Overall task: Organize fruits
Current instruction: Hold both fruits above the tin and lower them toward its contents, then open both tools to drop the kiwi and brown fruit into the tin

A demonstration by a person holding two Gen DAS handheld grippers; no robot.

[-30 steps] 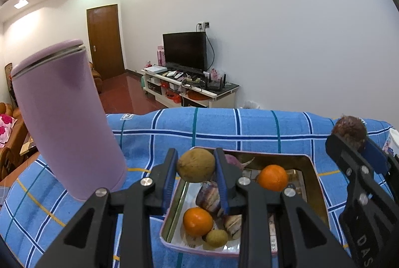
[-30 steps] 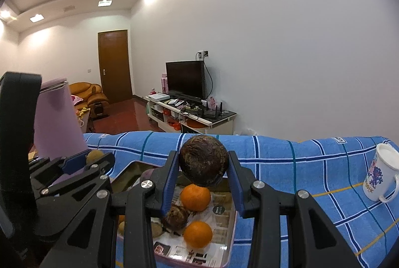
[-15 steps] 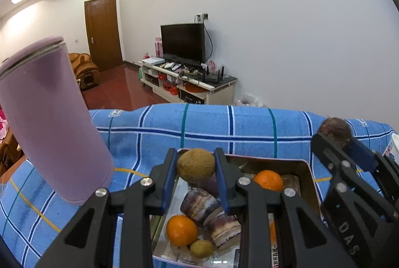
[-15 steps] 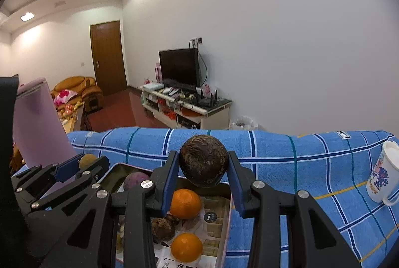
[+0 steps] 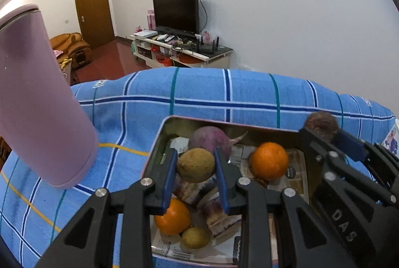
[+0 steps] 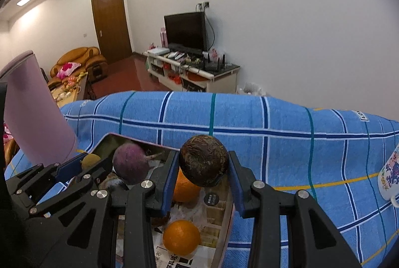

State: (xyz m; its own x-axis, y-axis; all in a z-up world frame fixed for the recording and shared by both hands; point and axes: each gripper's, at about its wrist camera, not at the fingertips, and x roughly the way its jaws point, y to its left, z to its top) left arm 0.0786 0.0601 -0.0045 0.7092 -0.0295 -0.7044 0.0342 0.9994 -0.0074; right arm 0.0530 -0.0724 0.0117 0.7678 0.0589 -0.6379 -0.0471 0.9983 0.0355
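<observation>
Fingers of the left gripper (image 5: 195,165) are closed on a brownish-green round fruit (image 5: 196,164), held above the near-left part of the metal tray (image 5: 159,133); fingers of the right gripper (image 6: 204,167) are clamped on a dark, wrinkled passion fruit (image 6: 204,163), hanging over the tray's right rim (image 6: 225,230); both fruits are off the surface, pinched at their widest part; the tray sits on a blue plaid cloth (image 5: 199,91) and already carries two oranges (image 5: 268,160), a purple turnip-like root (image 5: 209,139), a small yellowish fruit (image 5: 195,238) and cut, striped pieces; the main risk, as I judge it, is a round fruit rolling out of the flat pads if either grip loosens, then bouncing off the crowded tray onto the cloth; the passion fruit is the likelier one to land outside, since it hangs right at the rim; the two grippers are also close side by side and could knock each other; a tall pink tumbler (image 5: 37,98) stands just left of the tray and a printed mug (image 6: 390,178) to the right, both within reach of a careless swing; both grippers are pitched downward toward the tray, roughly parallel, left one lower over it
</observation>
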